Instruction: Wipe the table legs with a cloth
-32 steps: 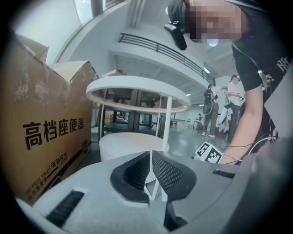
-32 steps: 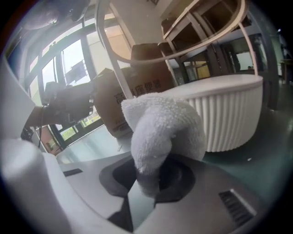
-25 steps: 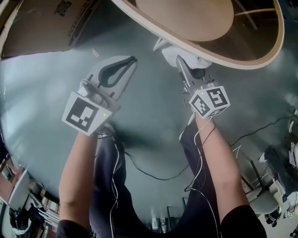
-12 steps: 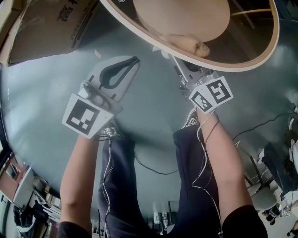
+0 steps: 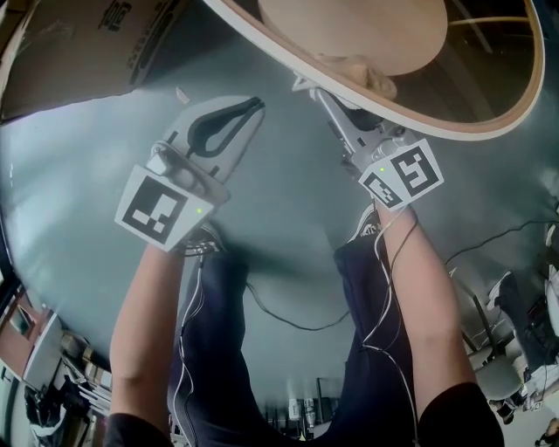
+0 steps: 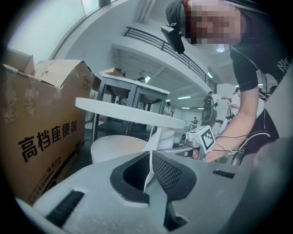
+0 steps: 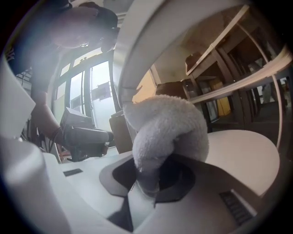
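A round table with a pale wooden rim (image 5: 489, 131) fills the top of the head view; its disc-shaped base (image 5: 367, 26) shows through the top. My right gripper (image 5: 336, 96) reaches under the rim, shut on a fluffy white cloth (image 5: 358, 74). In the right gripper view the cloth (image 7: 165, 132) bulges out of that gripper (image 7: 149, 183), close against the table's curved white edge (image 7: 132, 55), above the base (image 7: 242, 155). My left gripper (image 5: 253, 106) hovers over the floor to the left, shut and holding nothing (image 6: 150, 157). The table's thin column (image 6: 158, 137) stands ahead of it.
A large cardboard box (image 5: 79, 44) stands at the far left, also close on the left in the left gripper view (image 6: 41, 132). Cables (image 5: 288, 319) trail over the grey floor (image 5: 288, 218) by the person's legs. Chairs and stands (image 5: 515, 340) crowd the right.
My right gripper has carried the cloth forward, from just outside the rim to under the table top. The left gripper has barely shifted.
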`<state>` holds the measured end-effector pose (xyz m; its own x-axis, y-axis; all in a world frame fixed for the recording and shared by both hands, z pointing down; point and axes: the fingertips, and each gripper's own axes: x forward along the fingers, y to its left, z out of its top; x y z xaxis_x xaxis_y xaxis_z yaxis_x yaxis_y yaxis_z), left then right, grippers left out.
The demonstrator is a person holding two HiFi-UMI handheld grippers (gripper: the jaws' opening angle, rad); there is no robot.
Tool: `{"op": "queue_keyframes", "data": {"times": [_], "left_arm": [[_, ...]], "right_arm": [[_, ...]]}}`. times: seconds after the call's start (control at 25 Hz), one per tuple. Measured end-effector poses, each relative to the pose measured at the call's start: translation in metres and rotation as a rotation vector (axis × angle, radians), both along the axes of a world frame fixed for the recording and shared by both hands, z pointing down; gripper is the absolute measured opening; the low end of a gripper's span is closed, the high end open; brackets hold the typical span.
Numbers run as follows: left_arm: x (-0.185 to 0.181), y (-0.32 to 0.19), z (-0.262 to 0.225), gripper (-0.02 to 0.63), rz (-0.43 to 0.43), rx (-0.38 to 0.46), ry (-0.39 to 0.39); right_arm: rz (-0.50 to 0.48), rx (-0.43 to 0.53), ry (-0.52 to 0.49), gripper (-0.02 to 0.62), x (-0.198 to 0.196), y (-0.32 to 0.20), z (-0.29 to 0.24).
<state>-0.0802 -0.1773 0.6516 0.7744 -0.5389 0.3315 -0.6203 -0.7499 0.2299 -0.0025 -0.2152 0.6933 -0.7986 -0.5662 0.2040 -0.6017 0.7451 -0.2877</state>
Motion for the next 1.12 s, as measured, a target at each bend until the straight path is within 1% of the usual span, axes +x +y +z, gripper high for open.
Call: {"op": "queue_keyframes", "data": {"times": [0.12,0.28,0.48,0.6,0.84,0.96,1.12], "left_arm": [[0.002,0.001,0.014,0.006,0.012,0.007,0.004],[0.002,0.009,0.038,0.006,0.018,-0.01,-0.001],[-0.002,0.004,0.069,0.006,0.015,-0.013,-0.008],[0.0,-0.002,0.083,0.006,0.008,0.002,0.007],[0.002,-0.008,0.114,0.006,0.011,0.027,0.005],[0.006,-0.011,0.126,0.006,0.013,0.036,-0.004],[-0.001,-0.025,0.147,0.006,-0.002,0.06,-0.009]], "right_arm": [[0.002,-0.008,0.017,0.078,0.001,0.001,0.022],[-0.001,-0.028,0.034,0.078,0.002,0.006,0.053],[-0.005,-0.031,0.019,0.078,0.001,0.009,0.087],[0.003,-0.04,0.032,0.078,0.003,0.009,0.111],[0.016,-0.065,0.036,0.078,0.005,0.012,0.156],[0.008,-0.054,0.042,0.078,0.008,0.012,0.169],[-0.001,-0.056,0.058,0.078,0.002,0.01,0.199]]}}
